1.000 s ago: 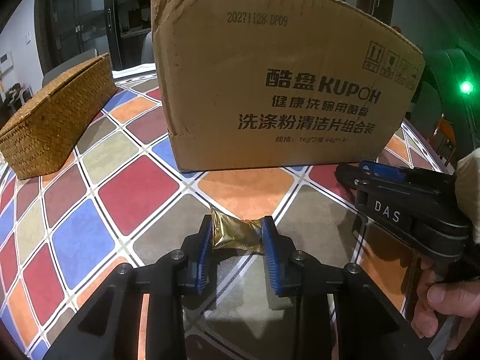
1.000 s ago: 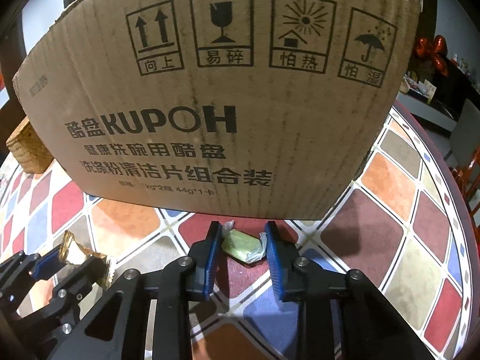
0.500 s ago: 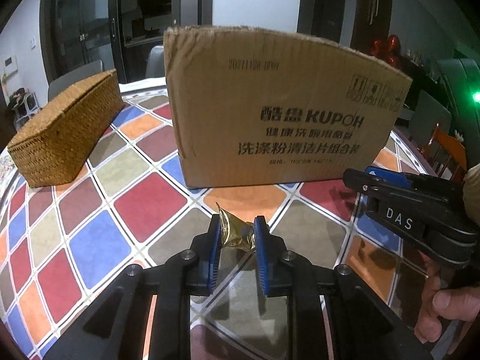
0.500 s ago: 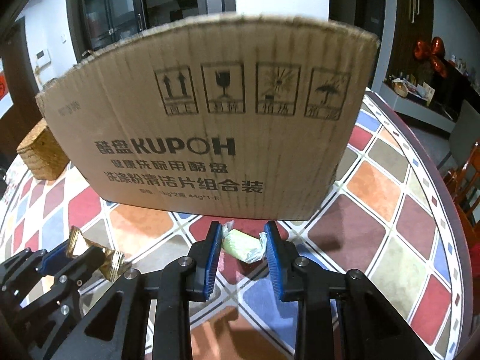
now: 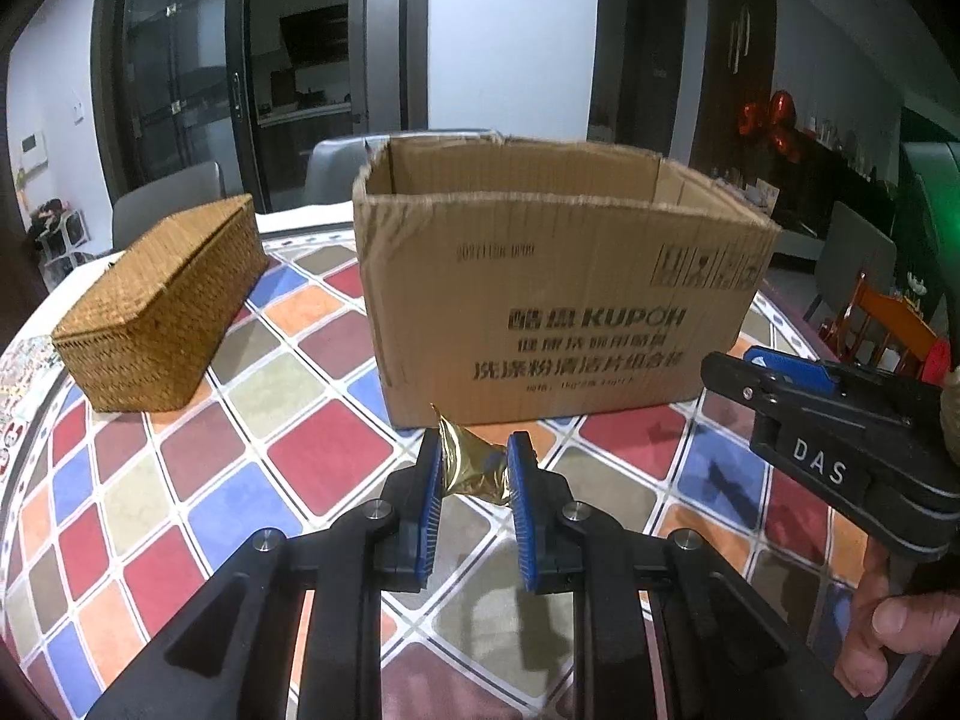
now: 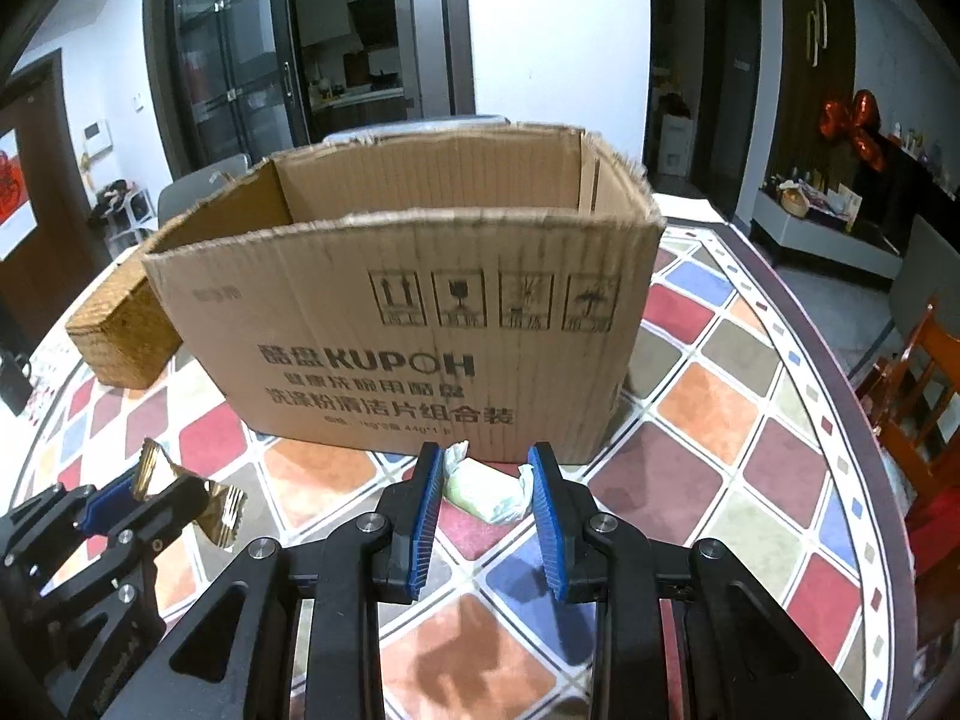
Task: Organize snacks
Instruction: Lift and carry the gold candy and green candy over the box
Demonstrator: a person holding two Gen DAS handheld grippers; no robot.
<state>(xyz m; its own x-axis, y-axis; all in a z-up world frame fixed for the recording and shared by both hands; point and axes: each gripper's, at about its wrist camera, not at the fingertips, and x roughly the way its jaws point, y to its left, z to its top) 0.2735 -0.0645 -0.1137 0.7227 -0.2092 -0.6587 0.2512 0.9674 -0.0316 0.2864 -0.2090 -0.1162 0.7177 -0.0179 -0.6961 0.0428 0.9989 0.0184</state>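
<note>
My left gripper (image 5: 474,468) is shut on a gold-wrapped candy (image 5: 471,468) and holds it above the table in front of the open cardboard box (image 5: 558,312). My right gripper (image 6: 486,480) is shut on a pale green candy in a clear wrapper (image 6: 486,486), also raised in front of the box (image 6: 414,330). The right gripper shows at the right of the left wrist view (image 5: 828,420). The left gripper with the gold candy (image 6: 180,486) shows at lower left of the right wrist view. The box's inside is only partly visible.
A woven wicker basket (image 5: 162,318) stands left of the box on the round table with a coloured diamond-pattern cloth (image 5: 204,480). The table edge (image 6: 840,384) curves on the right, with an orange chair (image 6: 924,396) beyond it. Grey chairs stand behind the table.
Both grippers have risen with their candies and drawn back from the box. The box's open top has come into view in both views.
</note>
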